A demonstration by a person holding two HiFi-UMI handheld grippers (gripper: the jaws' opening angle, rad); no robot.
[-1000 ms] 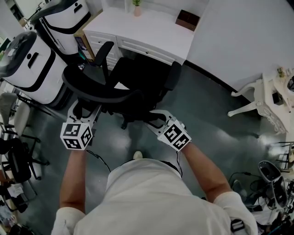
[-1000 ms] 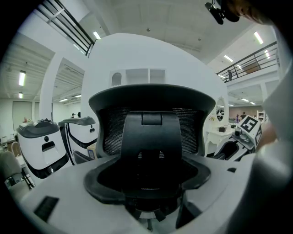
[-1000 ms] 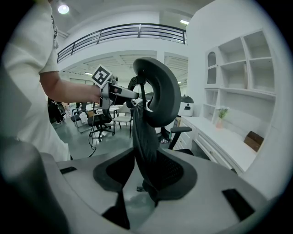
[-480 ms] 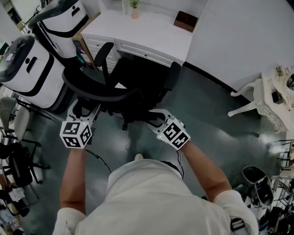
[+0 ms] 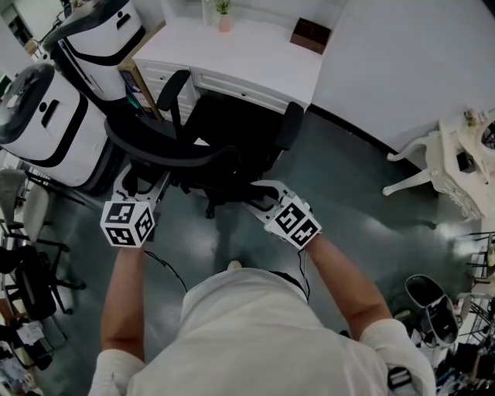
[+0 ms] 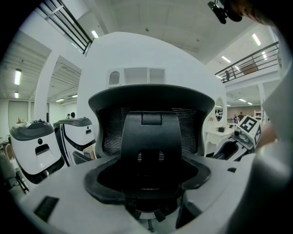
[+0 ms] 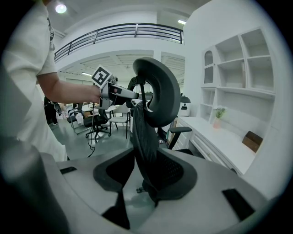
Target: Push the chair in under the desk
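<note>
A black office chair [image 5: 232,131] stands with its seat partly under the white desk [image 5: 247,58], its backrest [image 5: 174,152] turned toward the person. The left gripper [image 5: 147,184] and right gripper [image 5: 261,195] each straddle the backrest, jaws spread wide apart rather than clamped.

Chair [image 5: 224,158] all black, mesh weave on the back; desk [image 5: 255,58] white, with a dark brown box [image 5: 312,33] and a green plant in a pinkish pot [image 5: 223,15]. Left gripper [image 5: 147,184] and right gripper [image 5: 259,192] pale grey with black jaw pads, cubes white with black square marker patterns. Floor [image 5: 340,201] glossy dark grey-green, wall [image 5: 402,62] white, big units [image 5: 46,116] at left white with black trim, shirt [image 5: 255,332] off-white.
</note>
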